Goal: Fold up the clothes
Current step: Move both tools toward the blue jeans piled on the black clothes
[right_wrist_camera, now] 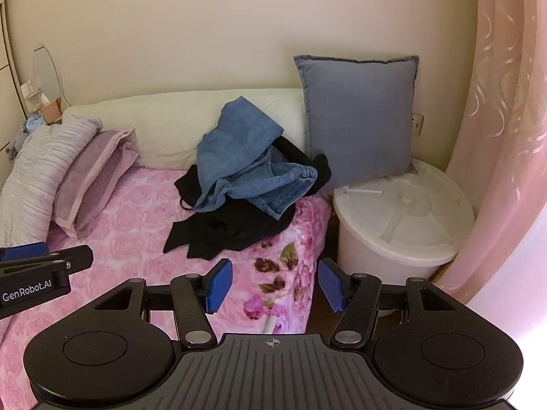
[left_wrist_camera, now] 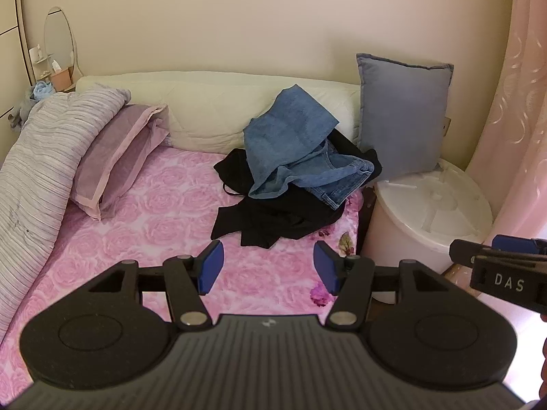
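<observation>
A crumpled pair of blue jeans [left_wrist_camera: 294,147] [right_wrist_camera: 246,160] lies on top of a black garment [left_wrist_camera: 273,215] [right_wrist_camera: 222,229] at the far right of a bed with a pink rose-pattern cover [left_wrist_camera: 143,218] [right_wrist_camera: 130,218]. My left gripper [left_wrist_camera: 268,266] hovers over the bed short of the pile, open and holding nothing. My right gripper [right_wrist_camera: 275,285] hangs over the bed's right corner, also open with nothing between its blue pads. Each gripper's side shows at the edge of the other's view.
A grey-blue cushion [left_wrist_camera: 403,116] [right_wrist_camera: 359,116] leans on the wall above a white lidded bin [left_wrist_camera: 430,212] [right_wrist_camera: 400,218] right of the bed. A lilac pillow [left_wrist_camera: 112,160] and striped quilt [left_wrist_camera: 37,171] lie at the left. A pink curtain [right_wrist_camera: 502,136] hangs at the right.
</observation>
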The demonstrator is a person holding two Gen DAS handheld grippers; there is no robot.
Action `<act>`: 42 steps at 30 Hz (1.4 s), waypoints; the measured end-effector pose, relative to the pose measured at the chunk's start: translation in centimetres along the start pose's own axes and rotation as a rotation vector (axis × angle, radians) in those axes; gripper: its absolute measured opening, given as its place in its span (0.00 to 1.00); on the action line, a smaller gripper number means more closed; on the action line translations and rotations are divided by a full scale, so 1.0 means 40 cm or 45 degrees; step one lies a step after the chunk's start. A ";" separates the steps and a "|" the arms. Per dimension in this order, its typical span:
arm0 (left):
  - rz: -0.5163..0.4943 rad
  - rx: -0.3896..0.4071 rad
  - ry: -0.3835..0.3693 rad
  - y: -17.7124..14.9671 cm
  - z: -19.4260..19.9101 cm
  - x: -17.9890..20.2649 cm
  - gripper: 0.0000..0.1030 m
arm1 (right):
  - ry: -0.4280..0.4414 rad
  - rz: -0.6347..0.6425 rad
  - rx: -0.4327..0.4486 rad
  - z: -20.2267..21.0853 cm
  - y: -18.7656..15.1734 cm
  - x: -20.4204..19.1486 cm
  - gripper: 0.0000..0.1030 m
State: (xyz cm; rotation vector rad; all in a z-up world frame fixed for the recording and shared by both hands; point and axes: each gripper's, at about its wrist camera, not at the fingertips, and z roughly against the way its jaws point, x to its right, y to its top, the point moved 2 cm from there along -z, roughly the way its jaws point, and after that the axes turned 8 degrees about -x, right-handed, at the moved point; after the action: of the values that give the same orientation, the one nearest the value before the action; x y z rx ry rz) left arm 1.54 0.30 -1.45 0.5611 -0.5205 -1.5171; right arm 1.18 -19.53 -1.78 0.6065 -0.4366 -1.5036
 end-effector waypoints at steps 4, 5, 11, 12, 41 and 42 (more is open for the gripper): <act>0.008 0.000 -0.008 -0.001 -0.007 -0.015 0.53 | -0.011 0.005 0.009 -0.006 0.005 -0.002 0.58; 0.010 0.000 -0.010 -0.001 -0.009 -0.018 0.53 | -0.014 0.007 0.012 -0.007 0.006 -0.003 0.58; 0.024 -0.012 -0.015 0.008 -0.029 -0.026 0.53 | -0.020 0.003 0.019 -0.013 0.006 -0.008 0.58; 0.024 -0.012 -0.016 0.006 -0.029 -0.027 0.53 | -0.020 0.006 0.018 -0.019 0.007 -0.007 0.58; 0.020 -0.035 -0.057 0.004 -0.055 -0.061 0.53 | -0.055 -0.040 -0.005 -0.037 0.011 -0.011 0.58; 0.021 -0.036 -0.057 0.005 -0.056 -0.062 0.53 | -0.056 -0.041 -0.007 -0.038 0.013 -0.011 0.58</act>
State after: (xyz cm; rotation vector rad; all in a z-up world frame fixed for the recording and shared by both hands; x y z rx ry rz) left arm 3.15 2.81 -2.97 0.5009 -0.5358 -1.5221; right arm 2.51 -18.95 -2.62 0.5797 -0.4584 -1.5502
